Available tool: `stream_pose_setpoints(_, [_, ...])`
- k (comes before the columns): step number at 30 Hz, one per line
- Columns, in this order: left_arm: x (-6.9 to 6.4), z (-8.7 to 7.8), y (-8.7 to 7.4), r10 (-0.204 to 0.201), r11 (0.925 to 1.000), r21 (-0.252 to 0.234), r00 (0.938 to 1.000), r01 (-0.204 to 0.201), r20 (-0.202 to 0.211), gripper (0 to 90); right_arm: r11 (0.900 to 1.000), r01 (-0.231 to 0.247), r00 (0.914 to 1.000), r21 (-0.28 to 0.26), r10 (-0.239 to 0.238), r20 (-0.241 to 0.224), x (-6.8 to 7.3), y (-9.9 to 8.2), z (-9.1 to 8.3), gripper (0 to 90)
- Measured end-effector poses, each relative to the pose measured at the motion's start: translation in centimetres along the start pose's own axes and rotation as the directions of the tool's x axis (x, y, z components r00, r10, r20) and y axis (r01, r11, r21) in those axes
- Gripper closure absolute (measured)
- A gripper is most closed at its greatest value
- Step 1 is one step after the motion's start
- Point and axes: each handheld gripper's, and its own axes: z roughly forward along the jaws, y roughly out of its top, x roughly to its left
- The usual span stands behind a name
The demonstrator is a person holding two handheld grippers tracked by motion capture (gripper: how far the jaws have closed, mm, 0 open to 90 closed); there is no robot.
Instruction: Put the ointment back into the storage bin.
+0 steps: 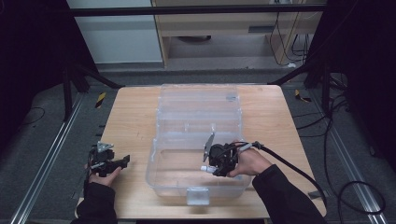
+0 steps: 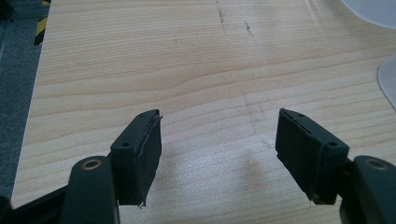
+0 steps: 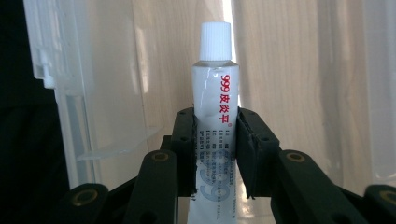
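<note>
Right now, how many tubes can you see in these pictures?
1. The tube is clamped in the right gripper, over the clear box. More may be hidden behind the hand or the box walls.

A light wooden tabletop [image 1: 130, 121] with pale grain stands in the middle of a dim room; grey carpet [image 1: 37, 154] covers the floor around it; metal rails [image 1: 46, 163] run along the floor on both sides; black stand legs [image 1: 84, 74] slant down at the left and right far corners; a dark bar [image 1: 196, 9] crosses the top; behind it stands a white panel [image 1: 116, 32] beside a pale wooden cabinet [image 1: 224, 28]; black cables [image 1: 336, 154] trail over the floor at the right; yellow-and-black tape [image 1: 100, 99] marks the floor near the far corners.
</note>
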Motion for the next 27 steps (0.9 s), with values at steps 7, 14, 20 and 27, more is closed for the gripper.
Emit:
stream_pose_setpoints(7, [0.0,0.0,0.0,0.0,1.0,0.0,1.0,0.0,0.0,31.4,0.9993,0.018,0.9997,0.033,-0.018,-0.016,-0.2,-0.3,1.6,69.7])
stream_pose_setpoints(14, [0.0,0.0,0.0,0.001,1.0,0.0,1.0,-0.001,-0.002,31.5,0.9968,0.041,0.9988,0.069,-0.039,-0.031,-0.4,-0.7,2.9,69.7])
stream_pose_setpoints(20, [0.0,0.0,0.0,0.002,1.0,0.001,1.0,-0.002,-0.002,31.5,0.9953,0.052,0.998,0.081,-0.049,-0.039,-0.3,-0.9,3.7,69.6])
stream_pose_setpoints(27, [0.0,0.0,0.0,0.001,1.0,0.002,1.0,-0.001,-0.003,31.5,0.9933,0.046,0.9984,0.106,-0.042,-0.039,-0.3,-1.0,4.6,69.5])
